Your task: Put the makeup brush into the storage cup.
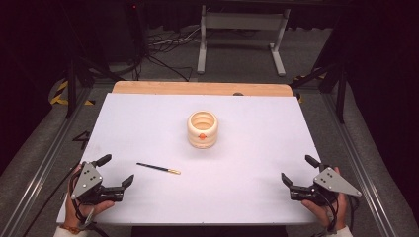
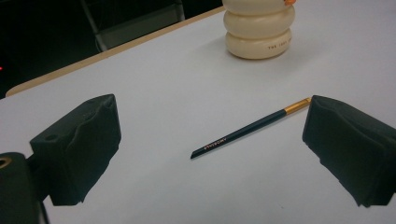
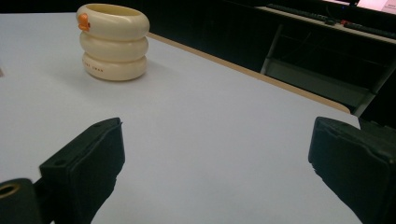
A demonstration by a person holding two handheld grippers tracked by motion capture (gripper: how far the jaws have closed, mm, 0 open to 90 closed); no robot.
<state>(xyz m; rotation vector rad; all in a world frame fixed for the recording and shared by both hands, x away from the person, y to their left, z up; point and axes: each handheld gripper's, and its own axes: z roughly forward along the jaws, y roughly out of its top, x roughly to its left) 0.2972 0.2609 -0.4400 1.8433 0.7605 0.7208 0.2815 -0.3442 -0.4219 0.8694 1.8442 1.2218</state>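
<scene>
A cream ribbed cup with a small orange mark stands upright near the middle of the white table top. A thin dark brush with a gold ferrule lies flat in front of it, to the left. My left gripper rests at the table's near left corner, open, with nothing between its jaws. In the left gripper view the brush lies ahead between the jaws and the cup stands beyond. My right gripper sits at the near right corner, open and empty; its view shows the cup far off at the left.
The white sheet covers a wooden table whose bare back edge shows. Beyond it stand a white metal frame and cables on the floor. Rails run along both sides of the table.
</scene>
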